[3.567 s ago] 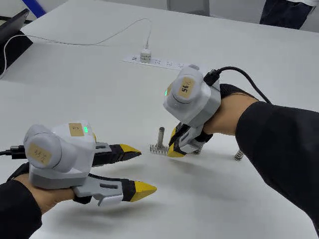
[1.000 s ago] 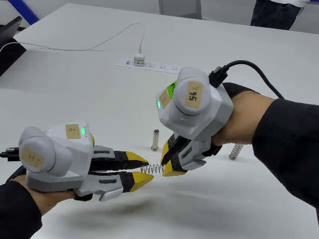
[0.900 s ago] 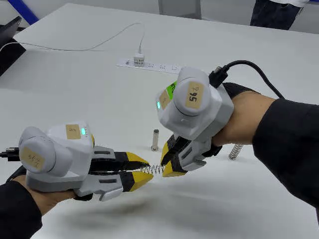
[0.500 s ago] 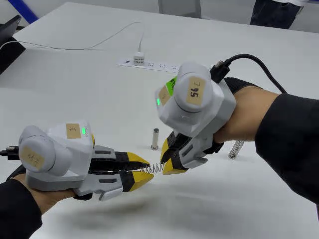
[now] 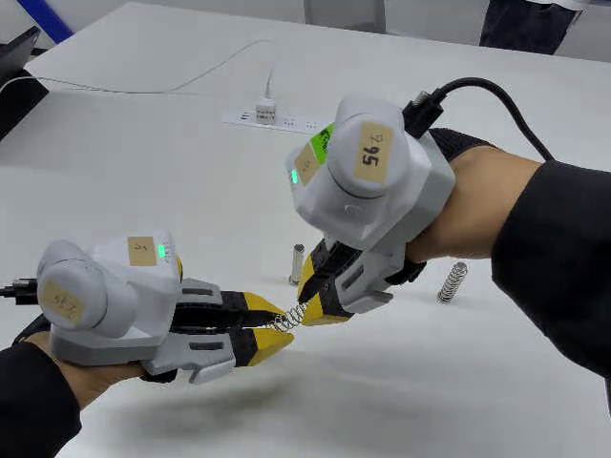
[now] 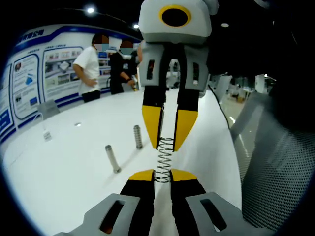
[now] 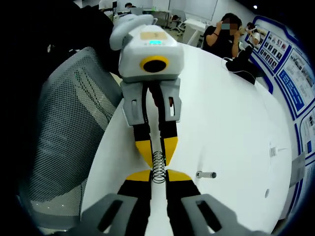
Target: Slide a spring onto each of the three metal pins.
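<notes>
left gripper (image 5: 277, 329): jaws clamped on spring (image 5: 286, 318) | right gripper (image 5: 310, 307): jaws clamped on its other end | pin (image 5: 297, 264) at spring's 12 o'clock

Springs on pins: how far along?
Done: upright spring by the right sleeve, apparently already on a pin. In hand: held spring, pinched at both ends by left gripper and right gripper. Left: bare pin, at least.

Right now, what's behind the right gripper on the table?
Behind the right gripper holding the spring, a bare metal pin peeks out; a second spring stands farther right. The gripper's body covers the table between them.
</notes>
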{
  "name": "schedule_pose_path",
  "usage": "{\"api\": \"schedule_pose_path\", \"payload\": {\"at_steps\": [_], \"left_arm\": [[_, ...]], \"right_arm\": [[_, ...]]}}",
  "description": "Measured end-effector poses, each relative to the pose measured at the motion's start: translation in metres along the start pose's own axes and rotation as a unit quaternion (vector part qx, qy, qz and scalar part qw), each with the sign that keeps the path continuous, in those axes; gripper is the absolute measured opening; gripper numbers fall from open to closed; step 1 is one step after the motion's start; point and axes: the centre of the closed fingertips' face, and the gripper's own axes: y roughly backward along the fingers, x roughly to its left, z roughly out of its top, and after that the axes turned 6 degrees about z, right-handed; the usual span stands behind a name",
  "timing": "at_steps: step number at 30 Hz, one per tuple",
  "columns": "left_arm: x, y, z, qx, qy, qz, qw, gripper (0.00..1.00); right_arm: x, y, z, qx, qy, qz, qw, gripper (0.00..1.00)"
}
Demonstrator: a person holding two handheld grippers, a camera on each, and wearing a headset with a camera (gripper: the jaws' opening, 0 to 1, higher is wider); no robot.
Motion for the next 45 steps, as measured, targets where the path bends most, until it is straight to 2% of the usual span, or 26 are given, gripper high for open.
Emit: {"api": "schedule_pose_path", "payload": {"at_steps": [17,23,27,45], "left_arm": [[-0.003,-0.002,0.001,-0.001,-0.002,-0.004,1.0000,0.11],[-0.004,-0.002,0.001,-0.004,-0.002,-0.004,1.0000,0.11],[-0.004,-0.002,0.002,-0.007,-0.001,-0.003,1.0000,0.11],[-0.005,-0.001,0.007,-0.014,-0.004,-0.004,0.9999,0.11]], "right_arm": [[-0.001,0.000,0.023,-0.018,0.019,-0.004,0.9997,0.12],[0.000,0.001,0.022,-0.019,0.011,-0.003,0.9998,0.12],[0.001,0.000,0.018,-0.014,0.004,0.001,0.9999,0.16],[0.000,-0.006,0.012,-0.020,-0.017,0.007,0.9996,0.14]]}}
